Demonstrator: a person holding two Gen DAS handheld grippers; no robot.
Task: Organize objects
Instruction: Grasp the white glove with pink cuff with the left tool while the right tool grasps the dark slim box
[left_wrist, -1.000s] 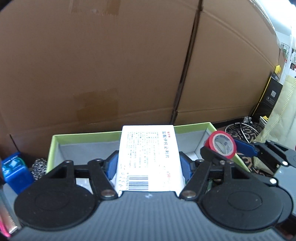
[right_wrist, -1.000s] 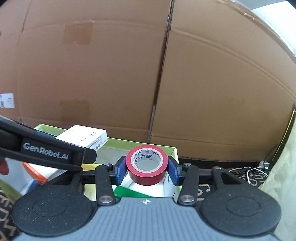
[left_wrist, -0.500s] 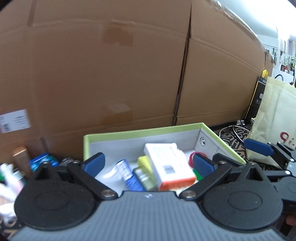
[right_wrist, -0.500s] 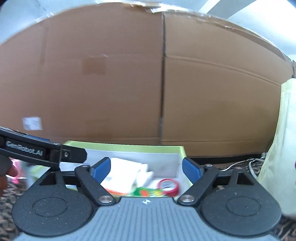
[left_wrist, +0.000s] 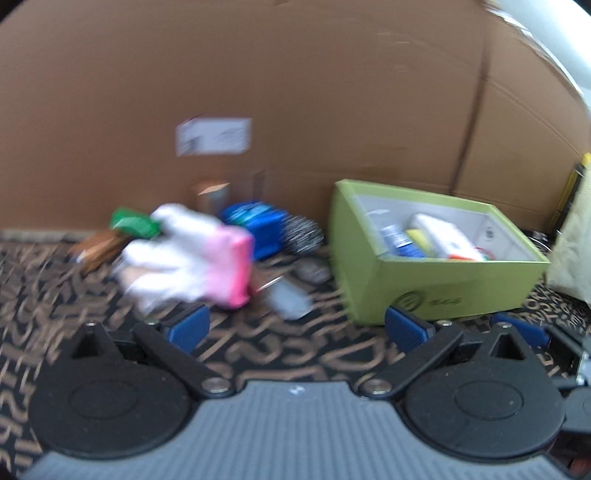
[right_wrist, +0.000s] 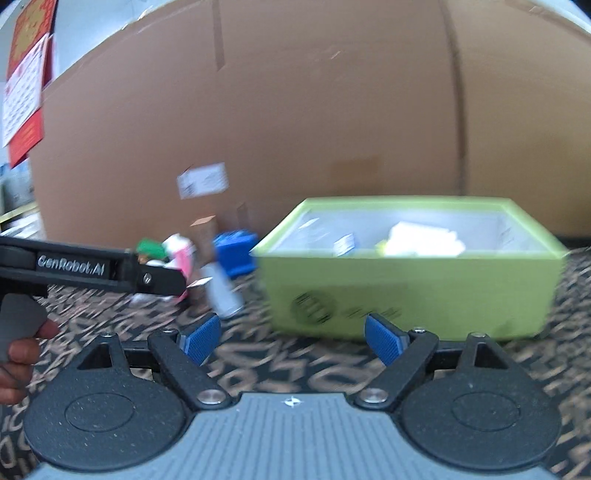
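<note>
Both pairs of fingers (left_wrist: 295, 328) (right_wrist: 291, 338) wide apart, empty, over patterned carpet (left_wrist: 288, 350), cardboard wall (left_wrist: 295, 92) behind, green box (right_wrist: 406, 288), blurred clutter.

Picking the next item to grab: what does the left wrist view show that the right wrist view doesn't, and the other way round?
Only the left wrist view: a brown packet at the pile's left edge, a dark mesh scrubber beside the blue container, and the pale bag right of the box.

Only the right wrist view: the left gripper's body from the side with a hand on its handle, and red wall posters.

Both: green box, pink-white pack, blue container, cardboard wall, jaws open and empty.
</note>
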